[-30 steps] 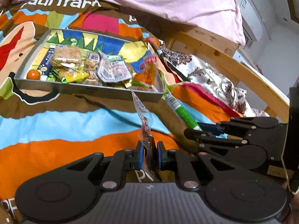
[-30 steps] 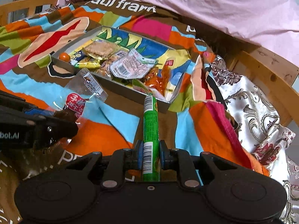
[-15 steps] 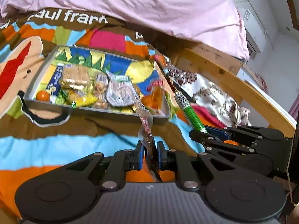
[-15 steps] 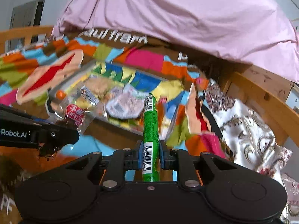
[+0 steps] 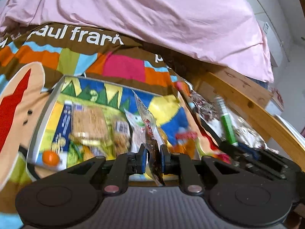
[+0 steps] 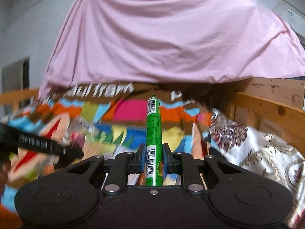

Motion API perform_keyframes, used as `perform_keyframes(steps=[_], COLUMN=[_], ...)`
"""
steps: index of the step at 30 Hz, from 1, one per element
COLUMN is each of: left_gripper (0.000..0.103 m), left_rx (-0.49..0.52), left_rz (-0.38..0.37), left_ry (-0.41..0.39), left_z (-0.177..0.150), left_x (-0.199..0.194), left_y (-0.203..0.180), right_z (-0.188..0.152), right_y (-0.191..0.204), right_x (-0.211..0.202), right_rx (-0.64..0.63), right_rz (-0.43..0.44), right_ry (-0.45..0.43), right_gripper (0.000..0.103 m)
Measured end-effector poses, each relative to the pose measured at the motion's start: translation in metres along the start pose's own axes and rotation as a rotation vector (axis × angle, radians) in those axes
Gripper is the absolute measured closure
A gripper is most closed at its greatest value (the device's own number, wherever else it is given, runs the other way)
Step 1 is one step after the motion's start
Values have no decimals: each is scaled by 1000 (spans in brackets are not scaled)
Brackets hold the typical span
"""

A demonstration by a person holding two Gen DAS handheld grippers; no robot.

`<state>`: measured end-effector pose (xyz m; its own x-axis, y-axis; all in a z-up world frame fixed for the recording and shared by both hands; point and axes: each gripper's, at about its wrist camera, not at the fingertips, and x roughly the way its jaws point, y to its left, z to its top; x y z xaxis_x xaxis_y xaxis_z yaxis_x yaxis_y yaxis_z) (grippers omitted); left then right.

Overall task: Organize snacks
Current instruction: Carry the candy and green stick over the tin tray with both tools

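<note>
Left tool [image 5: 152, 159] is clamped on a clear crinkly snack packet [image 5: 147, 126] with a dark, reddish filling, the packet standing up between the blue pads and flopping toward 11 o'clock. Right tool [image 6: 153, 159] is clamped low on a green snack stick [image 6: 153, 126], which points straight to 12 o'clock with its barcoded tip free; in the left wrist view that same stick shows at 2 o'clock of the left tool. Beyond the left tool, from 9 to 12 o'clock, lies the shallow grey snack tray [image 5: 41, 114], already holding wrapped biscuits, a small orange ball-shaped sweet [image 5: 50, 157] at its near left corner and other packets, though blur hides their details. It sits on the colourful patterned bedspread [image 5: 122, 68], with a pink sheet [image 5: 152, 19] heaped at 12 o'clock and a wooden bed rail [image 5: 253, 112] at 2 o'clock. Likely risks: the limp packet is held by a thin fold and could slip out in a quick swing; the long stick, gripped near one end, could pivot in the pads or knock packets out; and the tools, close side by side, could collide over the tray.
</note>
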<state>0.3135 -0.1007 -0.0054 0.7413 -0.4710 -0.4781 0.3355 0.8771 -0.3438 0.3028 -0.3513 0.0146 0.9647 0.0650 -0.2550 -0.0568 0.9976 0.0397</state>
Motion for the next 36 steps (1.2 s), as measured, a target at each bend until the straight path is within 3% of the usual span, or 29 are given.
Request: perform_keyframes(steps=[11, 20, 29, 36], left_gripper=[88, 88, 88, 88], left_rx=[-13, 35, 69, 48], left_rz=[-19, -7, 17, 40], left_ry=[25, 62, 116, 160], left_z=[40, 38, 17, 11], left_x=[82, 116, 132, 138], left_y=[0, -13, -14, -9], right_z=[1, -10, -29, -36], right_y=[-50, -43, -33, -36], right_x=[67, 96, 125, 126], right_rx=[233, 195, 135, 167], right_rz=[18, 26, -14, -28], right_ry=[-21, -21, 160, 200], right_gripper=[84, 84, 84, 84])
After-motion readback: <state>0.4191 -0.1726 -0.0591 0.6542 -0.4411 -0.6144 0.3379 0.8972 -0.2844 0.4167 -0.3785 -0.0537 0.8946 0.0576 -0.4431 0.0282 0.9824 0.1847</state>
